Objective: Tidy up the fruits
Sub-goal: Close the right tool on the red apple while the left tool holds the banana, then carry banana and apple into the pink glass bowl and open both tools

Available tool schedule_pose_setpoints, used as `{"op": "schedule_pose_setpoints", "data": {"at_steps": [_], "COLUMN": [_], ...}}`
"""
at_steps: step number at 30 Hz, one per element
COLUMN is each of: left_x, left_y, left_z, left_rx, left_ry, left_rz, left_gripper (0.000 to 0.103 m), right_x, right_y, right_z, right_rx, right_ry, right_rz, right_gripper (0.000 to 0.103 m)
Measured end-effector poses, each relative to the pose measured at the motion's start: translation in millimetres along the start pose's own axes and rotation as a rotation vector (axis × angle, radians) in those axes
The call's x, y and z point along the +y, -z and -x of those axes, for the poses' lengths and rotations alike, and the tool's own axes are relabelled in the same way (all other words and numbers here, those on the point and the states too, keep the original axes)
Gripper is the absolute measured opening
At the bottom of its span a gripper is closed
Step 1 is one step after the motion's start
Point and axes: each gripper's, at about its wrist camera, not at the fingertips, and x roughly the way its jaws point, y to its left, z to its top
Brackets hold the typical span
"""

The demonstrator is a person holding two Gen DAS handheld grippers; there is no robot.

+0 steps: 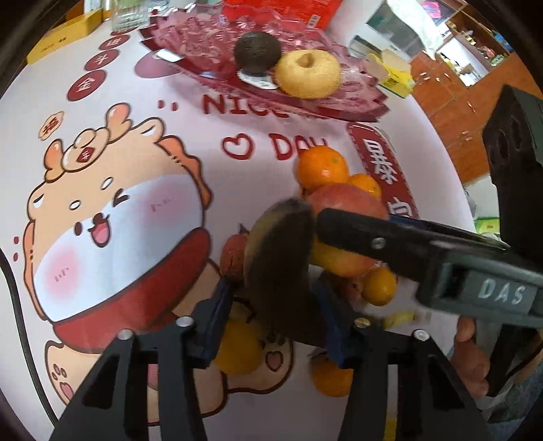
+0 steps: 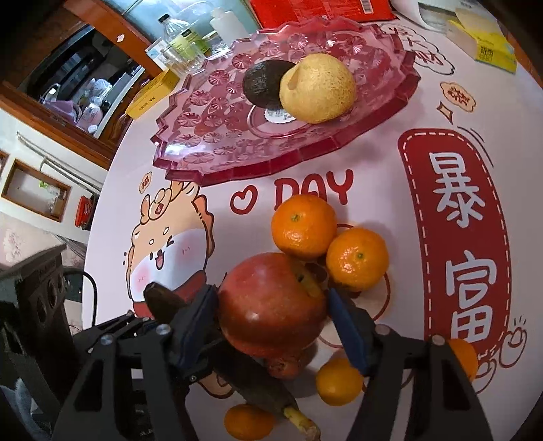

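Note:
My left gripper [image 1: 276,305] is shut on a blackened banana [image 1: 280,268] and holds it above the table. My right gripper [image 2: 271,315] is around a red apple [image 2: 271,305], jaws touching its sides. The banana also shows in the right wrist view [image 2: 169,302], passing under the right gripper. A red glass fruit plate [image 2: 217,135] at the back holds a dark avocado [image 2: 263,83] and a yellow pear [image 2: 319,90]. The plate [image 1: 203,37], avocado [image 1: 258,52] and pear [image 1: 307,73] show in the left wrist view too.
Several oranges lie around the apple: two beyond it [image 2: 303,225] [image 2: 356,259], smaller ones nearer [image 2: 339,381] [image 2: 247,422]. A lychee [image 1: 232,256] lies by the banana. Boxes [image 2: 152,95], bottles [image 2: 183,40] and a red carton [image 2: 315,10] stand behind the plate.

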Motion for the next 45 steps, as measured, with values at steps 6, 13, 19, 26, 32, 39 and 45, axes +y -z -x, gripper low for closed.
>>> {"op": "schedule_pose_setpoints", "data": {"at_steps": [6,13,19,26,32,39,45], "left_x": [-26,-20,-21,-31,-38,-49,-52], "left_y": [6,5,0,-8,-22,-51,-85], "left_z": [10,26,44,76,109,158,197], "left_rx": [-0.046,-0.087,-0.128,-0.167,-0.205,-0.275,-0.341], "left_ry": [-0.053,-0.047,-0.059,-0.079,-0.095,-0.137,-0.207], "left_rz": [-0.119,-0.094,-0.100,-0.127,-0.132,-0.158,-0.181], "left_gripper": [0.030,0.028,0.028,0.028,0.028,0.028,0.028], "right_x": [4,1,10,17,22,29,35], "right_y": [5,11,15,15,9,-21,-51], "right_z": [5,23,38,68,101,160,201], "right_rx": [-0.016,-0.049,-0.083,-0.148,-0.193,-0.295,-0.380], "right_ry": [0.046,0.054,0.067,0.066,0.074,0.079,0.109], "right_rz": [0.044,0.053,0.091,0.101,0.115,0.136,0.179], "right_gripper": [0.068,0.068,0.068,0.067,0.067,0.067,0.067]}}
